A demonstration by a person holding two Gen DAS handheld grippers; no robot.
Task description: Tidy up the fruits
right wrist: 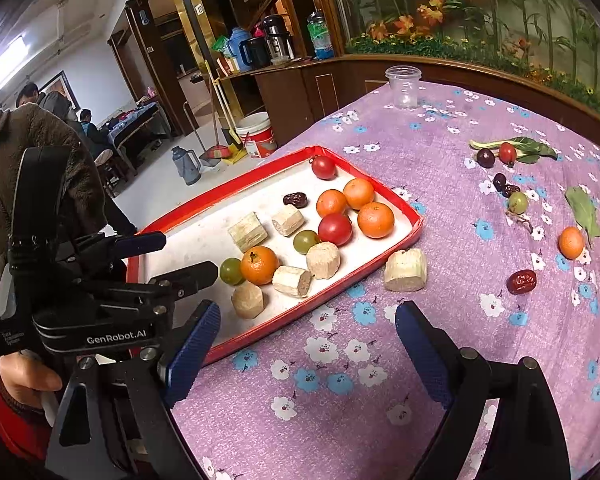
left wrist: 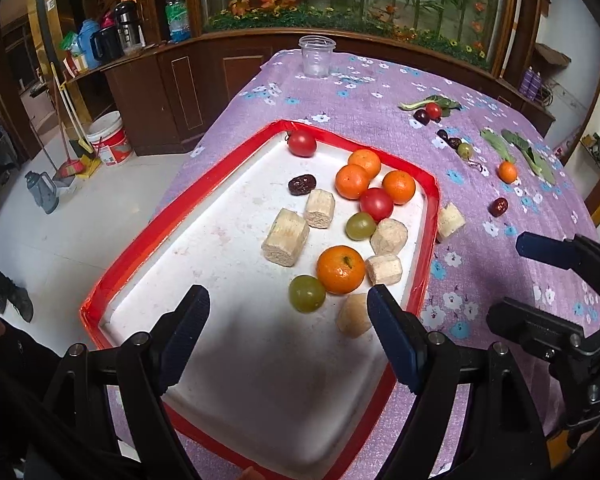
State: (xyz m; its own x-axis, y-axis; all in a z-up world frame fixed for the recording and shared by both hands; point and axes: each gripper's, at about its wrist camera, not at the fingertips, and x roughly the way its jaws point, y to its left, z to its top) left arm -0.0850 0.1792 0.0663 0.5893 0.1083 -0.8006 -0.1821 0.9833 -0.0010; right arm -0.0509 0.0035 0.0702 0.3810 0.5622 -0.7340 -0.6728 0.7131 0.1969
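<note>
A white tray with a red rim [left wrist: 156, 224] holds several oranges [left wrist: 340, 269], two tomatoes [left wrist: 376, 203], green grapes [left wrist: 307, 293], a dark date [left wrist: 301, 184] and pale sugarcane chunks [left wrist: 285, 237]. My left gripper [left wrist: 288, 300] hangs open over the tray's near end, nothing between its fingers. My right gripper [right wrist: 308, 312] is open above the purple cloth, just right of the tray [right wrist: 380, 264]. Ahead of it on the cloth lie a sugarcane chunk [right wrist: 405, 270], a red date [right wrist: 521, 281], an orange [right wrist: 571, 242], a green grape [right wrist: 517, 202] and a tomato [right wrist: 507, 152].
A clear plastic cup [right wrist: 403, 86] stands at the table's far edge. Green leaves [right wrist: 583, 211] lie on the cloth at the right. The table's left edge drops to a tiled floor with a bucket [left wrist: 109, 138]. A person's coat [right wrist: 28, 160] is at the left.
</note>
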